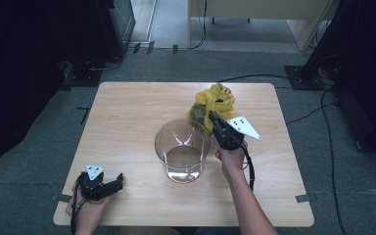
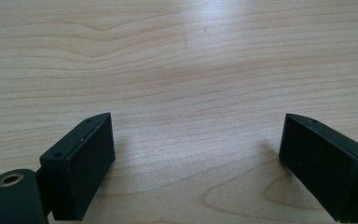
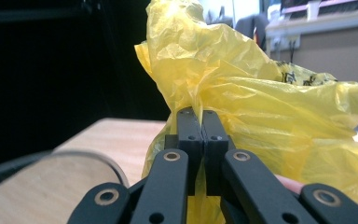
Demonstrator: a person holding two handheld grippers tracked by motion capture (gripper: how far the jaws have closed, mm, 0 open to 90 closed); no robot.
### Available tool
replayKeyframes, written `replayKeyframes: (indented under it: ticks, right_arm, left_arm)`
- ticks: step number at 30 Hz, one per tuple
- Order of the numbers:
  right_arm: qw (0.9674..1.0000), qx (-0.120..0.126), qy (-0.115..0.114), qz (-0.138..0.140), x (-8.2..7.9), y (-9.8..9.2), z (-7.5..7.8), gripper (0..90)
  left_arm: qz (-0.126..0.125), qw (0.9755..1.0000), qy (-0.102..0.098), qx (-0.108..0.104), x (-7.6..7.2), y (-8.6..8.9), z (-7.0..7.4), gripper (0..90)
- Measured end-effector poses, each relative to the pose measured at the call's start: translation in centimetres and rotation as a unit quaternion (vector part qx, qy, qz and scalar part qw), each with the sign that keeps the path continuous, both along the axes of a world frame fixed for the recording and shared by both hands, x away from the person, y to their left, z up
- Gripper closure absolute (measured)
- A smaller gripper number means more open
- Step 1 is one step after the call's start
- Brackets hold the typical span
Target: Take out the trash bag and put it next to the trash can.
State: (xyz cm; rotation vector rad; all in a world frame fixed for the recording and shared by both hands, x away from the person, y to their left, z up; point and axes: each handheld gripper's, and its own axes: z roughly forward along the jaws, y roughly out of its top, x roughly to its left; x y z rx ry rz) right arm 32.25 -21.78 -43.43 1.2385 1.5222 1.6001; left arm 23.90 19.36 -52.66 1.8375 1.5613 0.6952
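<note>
Now yellow bag (image 3: 242, 88) between right gripper (image 3: 201, 114) jaws

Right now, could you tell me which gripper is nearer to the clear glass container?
The right gripper is nearer: it is shut on the yellow plastic bag just behind the container's rim. The left gripper sits open at the table's near left corner, farther away.

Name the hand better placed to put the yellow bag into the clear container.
Right. Its tool is shut on the yellow bag just behind the clear container; the left tool rests open near the table's front edge.
</note>
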Motion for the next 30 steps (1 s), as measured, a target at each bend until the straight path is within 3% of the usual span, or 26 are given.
replayKeyframes:
  ticks: [3, 7, 13, 18, 20, 21, 25, 30]
  right_arm:
    - [0.9995, -0.011, 0.026, 0.015, 0.3, 0.0, -1.2, 90.0]
    - [0.9985, -0.029, 0.036, 0.027, 0.0, 0.0, -1.9, 86.6]
    - [0.9974, -0.038, 0.059, -0.012, -0.9, -0.9, -2.0, 49.0]
    - [0.9969, -0.045, 0.064, 0.007, -1.6, -1.8, -2.1, 39.9]
    - [0.9968, -0.048, 0.061, 0.019, -2.3, -2.2, -2.2, 31.6]
    - [0.9968, -0.048, 0.061, 0.019, -2.3, -2.2, -2.2, 31.6]
    - [0.9959, -0.058, 0.069, 0.012, -3.0, -2.6, -2.2, 15.7]
    - [0.9946, -0.076, 0.070, 0.012, -4.0, -3.0, -2.1, 14.4]
  left_arm:
    - [0.000, 1.0000, 0.000, 0.000, 0.0, 0.0, 0.0, 9.7]
    - [0.000, 1.0000, 0.000, 0.000, 0.0, 0.0, 0.0, 9.7]
    - [-0.002, 1.0000, 0.000, 0.001, 0.0, 0.0, 0.0, 9.7]
    - [-0.002, 1.0000, 0.000, 0.001, 0.0, 0.0, 0.0, 9.7]
    - [-0.001, 1.0000, 0.000, 0.001, 0.0, 0.0, 0.0, 9.7]
    - [-0.001, 1.0000, 0.000, 0.001, 0.0, 0.0, 0.0, 9.7]
    - [-0.001, 1.0000, 0.000, 0.001, 0.0, 0.0, 0.0, 9.7]
    - [-0.001, 1.0000, 0.000, 0.001, 0.0, 0.0, 0.0, 9.7]
